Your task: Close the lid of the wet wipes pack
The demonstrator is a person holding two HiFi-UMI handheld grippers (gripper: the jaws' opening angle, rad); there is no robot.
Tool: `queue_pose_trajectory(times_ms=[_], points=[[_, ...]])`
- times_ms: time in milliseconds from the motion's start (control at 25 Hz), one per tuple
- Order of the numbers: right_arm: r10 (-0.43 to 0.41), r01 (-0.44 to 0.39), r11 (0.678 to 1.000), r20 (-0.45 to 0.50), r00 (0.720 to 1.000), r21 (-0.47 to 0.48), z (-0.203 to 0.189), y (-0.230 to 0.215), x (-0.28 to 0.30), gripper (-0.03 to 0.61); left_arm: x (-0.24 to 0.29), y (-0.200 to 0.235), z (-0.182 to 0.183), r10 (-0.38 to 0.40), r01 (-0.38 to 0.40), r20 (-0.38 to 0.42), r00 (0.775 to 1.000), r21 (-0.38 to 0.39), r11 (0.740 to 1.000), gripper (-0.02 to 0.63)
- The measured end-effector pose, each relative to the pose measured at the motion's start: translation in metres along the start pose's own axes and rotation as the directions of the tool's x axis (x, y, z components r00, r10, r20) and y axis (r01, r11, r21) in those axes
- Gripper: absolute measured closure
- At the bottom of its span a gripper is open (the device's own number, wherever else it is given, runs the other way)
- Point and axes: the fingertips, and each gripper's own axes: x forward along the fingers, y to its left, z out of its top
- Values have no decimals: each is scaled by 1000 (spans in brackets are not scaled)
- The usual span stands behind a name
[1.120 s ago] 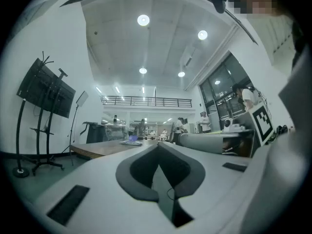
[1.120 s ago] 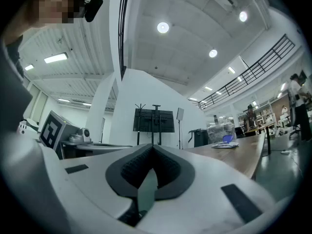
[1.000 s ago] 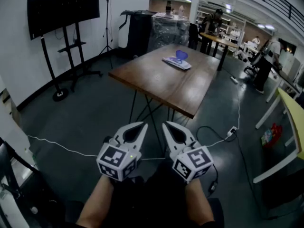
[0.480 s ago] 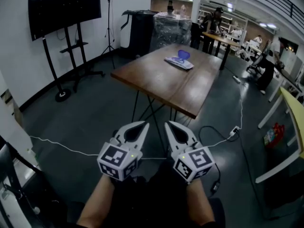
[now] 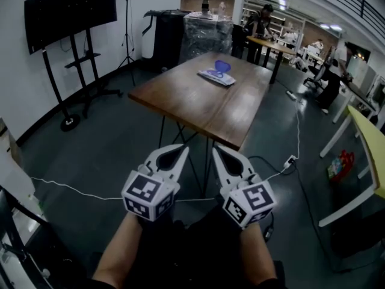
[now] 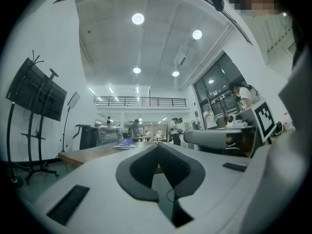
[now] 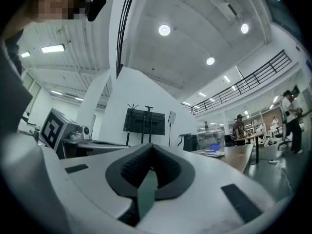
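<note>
The wet wipes pack (image 5: 214, 75) lies at the far end of a brown wooden table (image 5: 186, 104), its blue lid (image 5: 222, 66) standing up open. Both grippers are held side by side low in the head view, well short of the table's near edge. My left gripper (image 5: 175, 150) and my right gripper (image 5: 219, 151) are shut with nothing between the jaws. In the left gripper view the pack (image 6: 124, 146) is small and distant beyond my left gripper (image 6: 158, 146). The right gripper view shows the pack (image 7: 213, 152) far right of my right gripper (image 7: 149, 146).
A TV on a wheeled stand (image 5: 69, 17) stands left, a black bin (image 5: 162, 35) and a wrapped pallet (image 5: 207, 32) behind the table. Cables (image 5: 72, 188) and a power strip (image 5: 290, 159) lie on the floor. A white-and-yellow table (image 5: 368, 152) is at right. People stand at far desks (image 5: 264, 38).
Both grippers have risen a little together in the head view and stay shut. The table and pack now sit slightly further left in the picture.
</note>
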Motion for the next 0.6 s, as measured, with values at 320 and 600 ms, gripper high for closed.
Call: queue_pose_trajectory(times_ms=[320,600], points=[[-74,72,994,-22,997,-82,10,-61,6,569,62,16,9,-27,27,-17,999,24,999,607],[-70,66,987,-19,997,-146,20,-117,39,569,129,40,16,-96,96,-25,995,-9,995,607]])
